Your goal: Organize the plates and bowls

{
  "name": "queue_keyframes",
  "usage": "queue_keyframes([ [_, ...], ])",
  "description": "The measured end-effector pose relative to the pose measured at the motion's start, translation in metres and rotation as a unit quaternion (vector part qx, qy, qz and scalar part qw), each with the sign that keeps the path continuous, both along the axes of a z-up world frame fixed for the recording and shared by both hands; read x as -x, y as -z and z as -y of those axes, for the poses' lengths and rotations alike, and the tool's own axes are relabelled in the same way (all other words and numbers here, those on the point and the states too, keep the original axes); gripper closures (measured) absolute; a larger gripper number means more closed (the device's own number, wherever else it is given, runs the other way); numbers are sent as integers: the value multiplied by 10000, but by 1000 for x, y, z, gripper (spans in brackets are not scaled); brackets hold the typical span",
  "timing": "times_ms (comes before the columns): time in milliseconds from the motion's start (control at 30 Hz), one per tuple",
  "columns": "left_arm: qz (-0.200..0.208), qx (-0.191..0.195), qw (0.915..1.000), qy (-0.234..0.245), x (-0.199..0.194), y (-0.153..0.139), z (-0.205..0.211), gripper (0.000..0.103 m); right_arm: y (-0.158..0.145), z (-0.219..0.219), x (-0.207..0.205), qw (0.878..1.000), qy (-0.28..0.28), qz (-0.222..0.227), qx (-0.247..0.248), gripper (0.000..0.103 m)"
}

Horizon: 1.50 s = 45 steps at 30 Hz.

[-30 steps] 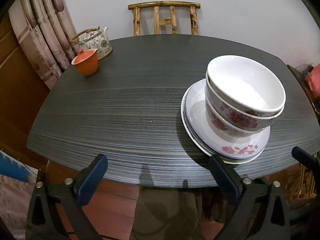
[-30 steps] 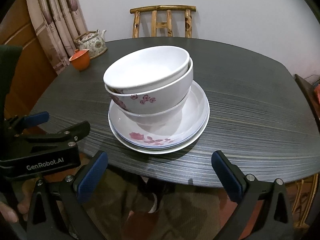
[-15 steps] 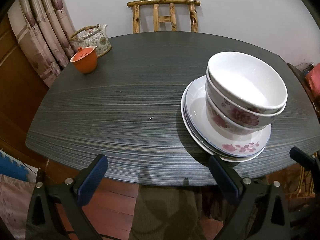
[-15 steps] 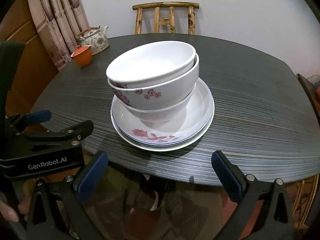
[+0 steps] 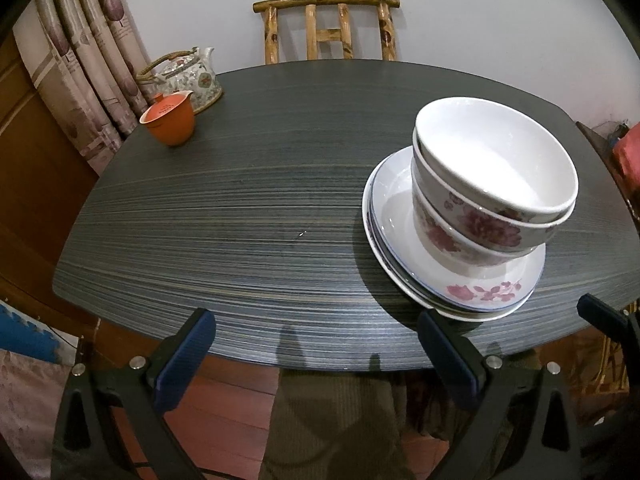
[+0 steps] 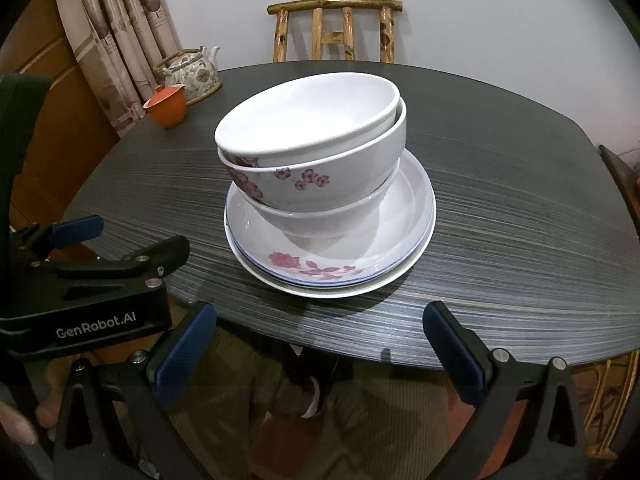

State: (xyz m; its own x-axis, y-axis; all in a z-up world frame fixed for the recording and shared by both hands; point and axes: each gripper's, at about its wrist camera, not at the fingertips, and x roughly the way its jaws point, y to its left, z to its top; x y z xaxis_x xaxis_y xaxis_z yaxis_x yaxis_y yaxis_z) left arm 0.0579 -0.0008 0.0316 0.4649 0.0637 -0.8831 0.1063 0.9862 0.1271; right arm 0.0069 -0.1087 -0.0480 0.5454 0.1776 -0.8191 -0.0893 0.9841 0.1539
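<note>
Two nested white bowls [image 6: 316, 148] with pink flower prints stand on a stack of white plates [image 6: 408, 216] near the front edge of a dark striped table [image 6: 500, 208]. The left wrist view shows the same bowls [image 5: 492, 184] and plates [image 5: 480, 288] at the right. My left gripper [image 5: 314, 336] hangs open at the table's front edge, left of the stack, nothing between its fingers. My right gripper [image 6: 320, 328] is open too, just in front of the plates and apart from them. The left gripper's body [image 6: 96, 292] shows at the left of the right wrist view.
An orange lidded cup [image 5: 170, 122] and a patterned teapot [image 5: 184, 76] sit at the table's far left corner. A bamboo chair [image 5: 328, 26] stands behind the table against the wall. Curtains [image 5: 84, 64] hang at the left. A person's legs [image 6: 320, 400] are under the front edge.
Both grippers have risen and moved slightly forward toward the table, so the stack sits a little nearer in view. Bowls and plates have not moved.
</note>
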Motion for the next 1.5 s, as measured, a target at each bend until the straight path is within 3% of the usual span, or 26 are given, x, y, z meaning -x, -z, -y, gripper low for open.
queue_keyframes([
  [1500, 44, -23, 10000, 63, 0, 1, 4, 0, 1, -4, -3, 9999, -18, -100, 28, 0],
])
